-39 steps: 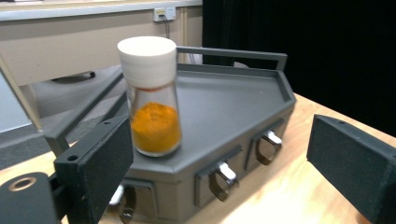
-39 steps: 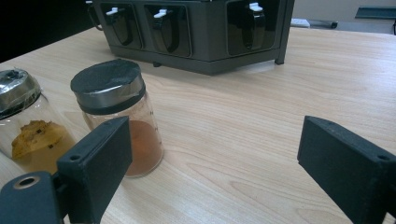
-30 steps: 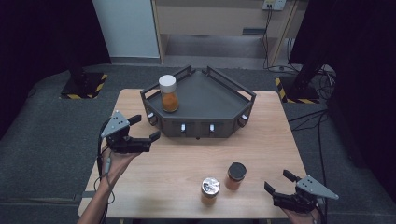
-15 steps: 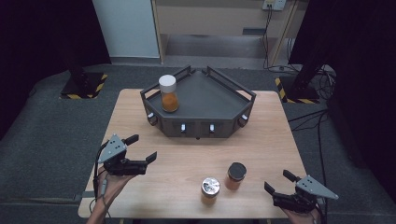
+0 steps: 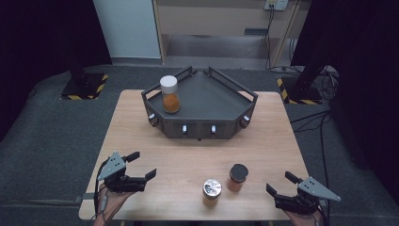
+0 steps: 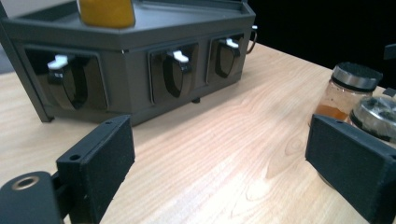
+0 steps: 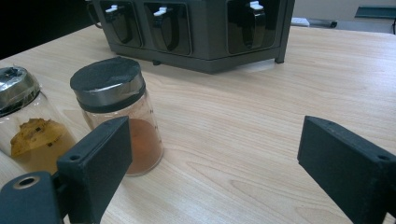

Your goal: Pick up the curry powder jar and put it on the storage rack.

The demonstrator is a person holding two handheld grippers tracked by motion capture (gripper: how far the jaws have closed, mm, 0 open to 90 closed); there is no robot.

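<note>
With both the left gripper point(image 5: 141, 165) and the right gripper point(image 5: 277, 183) wide and empty, the 2 jars point(image 5: 238, 177) near the bench point(image 5: 141, 136) front edge call for a level, centred approach below the lid.

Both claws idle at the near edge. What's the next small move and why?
Probably ease the right claw left toward the black-lidded jar and straddle it. Both claws are open and empty, one white-lidded jar already stands on the grey rack, and the black-lidded jar stands nearest the right claw, upright, with a gap to the silver-lidded jar.
</note>
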